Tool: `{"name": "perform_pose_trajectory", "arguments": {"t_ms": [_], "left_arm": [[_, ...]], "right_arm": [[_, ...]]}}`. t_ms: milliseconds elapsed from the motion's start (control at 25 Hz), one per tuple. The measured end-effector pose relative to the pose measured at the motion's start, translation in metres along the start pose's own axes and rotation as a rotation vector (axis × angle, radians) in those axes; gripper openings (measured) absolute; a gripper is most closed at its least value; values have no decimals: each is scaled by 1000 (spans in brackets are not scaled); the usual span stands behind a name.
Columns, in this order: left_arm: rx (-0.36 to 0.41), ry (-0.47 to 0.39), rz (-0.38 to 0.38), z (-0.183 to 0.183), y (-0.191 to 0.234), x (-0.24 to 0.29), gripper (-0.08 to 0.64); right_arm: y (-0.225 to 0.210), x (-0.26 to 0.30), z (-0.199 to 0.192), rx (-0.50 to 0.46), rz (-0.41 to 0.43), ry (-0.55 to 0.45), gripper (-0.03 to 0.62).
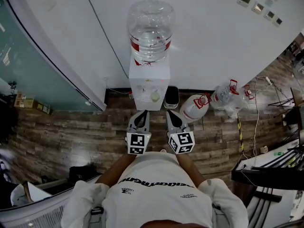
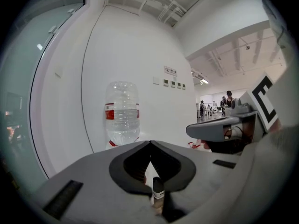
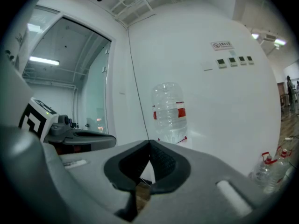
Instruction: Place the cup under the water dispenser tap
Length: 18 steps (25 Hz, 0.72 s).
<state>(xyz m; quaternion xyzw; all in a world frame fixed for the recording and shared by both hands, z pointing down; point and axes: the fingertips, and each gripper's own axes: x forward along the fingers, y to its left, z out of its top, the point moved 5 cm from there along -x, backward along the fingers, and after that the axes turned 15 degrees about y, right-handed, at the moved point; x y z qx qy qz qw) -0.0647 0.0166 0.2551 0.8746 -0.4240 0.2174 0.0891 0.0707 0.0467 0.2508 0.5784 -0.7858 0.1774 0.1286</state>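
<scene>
Cup [image 1: 155, 97]: small, pale; in the dispenser's front recess, 12 o'clock from both grippers.
Left gripper [image 1: 141, 114]: jaws closed, tips meeting, nothing held.
Water dispenser [image 1: 149, 85]: white, against the wall; clear bottle [image 1: 150, 30] on top.
Right gripper [image 1: 171, 113]: jaws closed, empty.
Bin [image 1: 171, 97]: floor, 3 o'clock of dispenser.
Spare bottles [image 1: 195, 107]: floor, beyond the bin.
</scene>
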Motion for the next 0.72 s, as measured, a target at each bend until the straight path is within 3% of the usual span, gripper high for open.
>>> {"name": "perform_pose_trajectory", "arguments": {"t_ms": [720], "left_arm": [[-66,-22,-37,-7,5,-3,-3]], "right_arm": [[2,1,-1,-24,-3,-13,-2]]}}
